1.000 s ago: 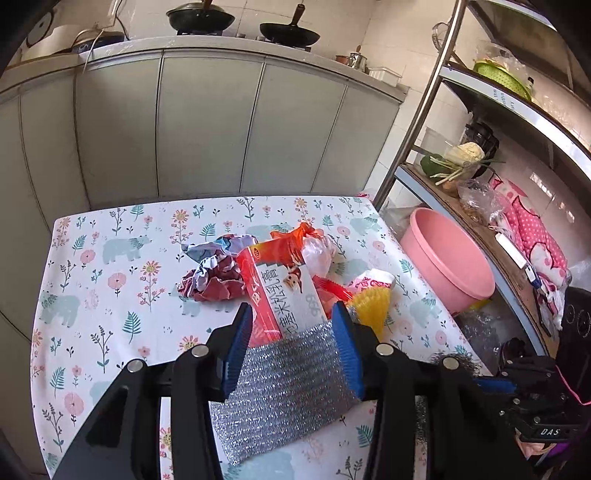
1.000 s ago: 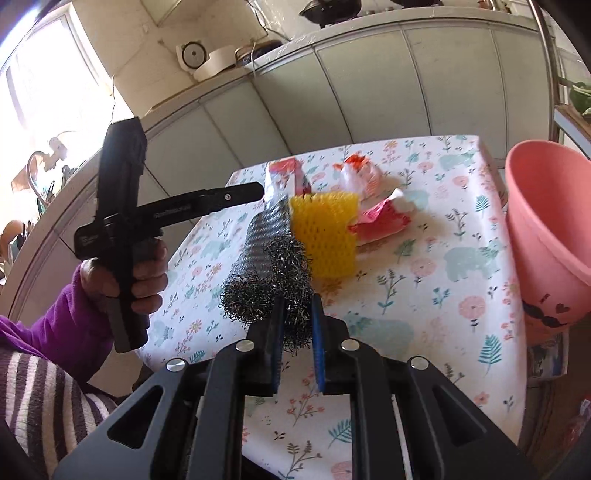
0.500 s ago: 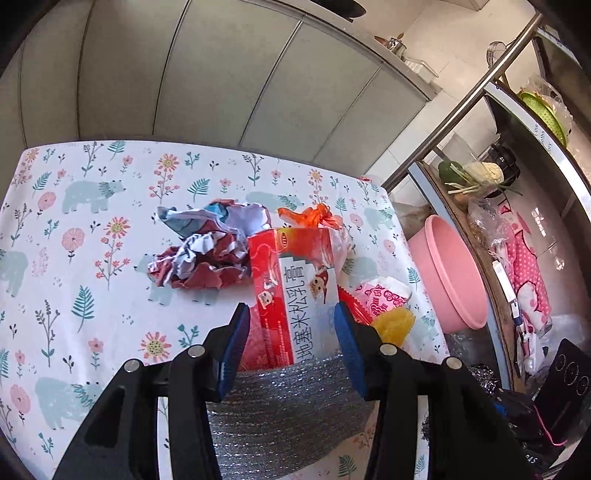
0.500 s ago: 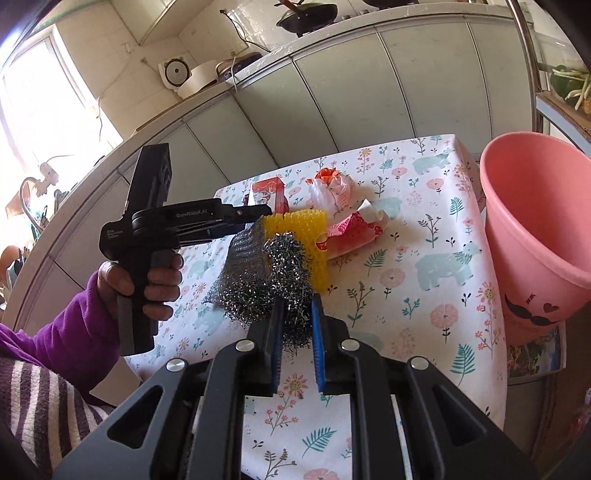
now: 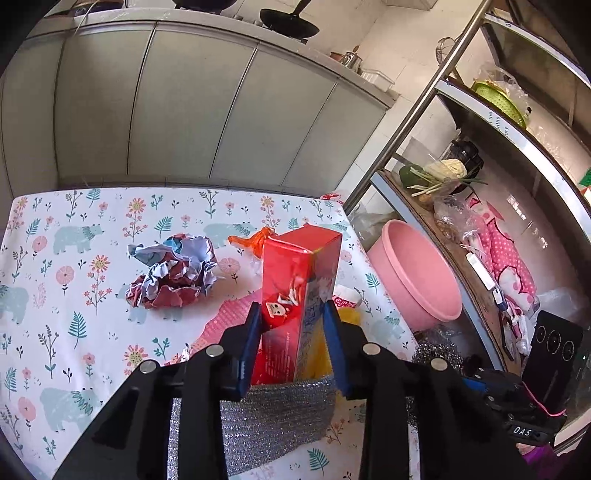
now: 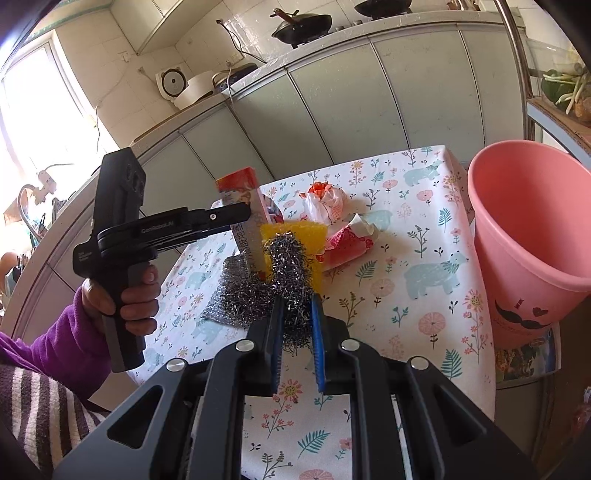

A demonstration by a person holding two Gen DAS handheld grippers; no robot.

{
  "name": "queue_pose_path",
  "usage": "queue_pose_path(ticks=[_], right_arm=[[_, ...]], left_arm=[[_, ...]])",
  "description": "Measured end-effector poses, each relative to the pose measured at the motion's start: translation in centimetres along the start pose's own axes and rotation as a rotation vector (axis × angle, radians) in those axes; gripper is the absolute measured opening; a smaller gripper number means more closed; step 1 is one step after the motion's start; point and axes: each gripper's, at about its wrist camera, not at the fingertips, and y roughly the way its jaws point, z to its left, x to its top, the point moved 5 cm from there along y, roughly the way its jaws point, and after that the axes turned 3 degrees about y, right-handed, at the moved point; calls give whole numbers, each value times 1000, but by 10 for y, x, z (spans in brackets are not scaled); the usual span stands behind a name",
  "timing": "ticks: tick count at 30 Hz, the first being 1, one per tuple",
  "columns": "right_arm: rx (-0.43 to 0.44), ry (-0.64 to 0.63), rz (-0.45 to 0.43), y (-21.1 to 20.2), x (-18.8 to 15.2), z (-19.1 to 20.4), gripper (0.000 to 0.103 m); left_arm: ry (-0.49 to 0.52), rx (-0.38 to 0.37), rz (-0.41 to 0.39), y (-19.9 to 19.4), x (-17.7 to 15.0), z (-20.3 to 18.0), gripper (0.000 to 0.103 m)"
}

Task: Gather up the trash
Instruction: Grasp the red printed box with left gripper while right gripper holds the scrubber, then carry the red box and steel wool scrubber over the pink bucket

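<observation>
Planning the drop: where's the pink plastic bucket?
The pink plastic bucket stands off the table's right edge, below the shelf rack.

1. Grey-green cabinet doors (image 5: 192, 110) run under a pale countertop (image 6: 332, 40) that carries black woks (image 6: 301, 24)
2. White tiled walls (image 6: 122, 70) rise behind it
3. A bright window (image 6: 33, 118) floods the left side with daylight
4. A metal shelving rack (image 5: 476, 122) holds vegetables (image 5: 439, 173) and a green basket (image 5: 498, 101)
5. A floral, bear-printed tablecloth (image 5: 74, 266) covers the table
</observation>
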Motion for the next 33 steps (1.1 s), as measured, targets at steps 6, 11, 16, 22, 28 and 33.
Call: queue_pose_path(ticks=[6,11,16,22,28,33], right_arm=[[-8,-12,-38,-10,2,5,14],[-15,-22,-75,-20,7,6,14],[-20,-22,-108,-30,11,4,14],[-52,-15,-167,-45,19,-4,14],[-121,-4,-248,-66,31,-20,14],[-201,23,-316,-81,41,-43,14]], left_arm=[[27,0,-66,-28,6,-10,29],[57,0,-127,-53,16,-20,28],[106,3,-182,-72,27,-37,27],[139,-13,-227,-82,41,-61,27],[174,-52,-240,-74,52,-89,27],[218,-97,-239,-58,63,-119,27]])
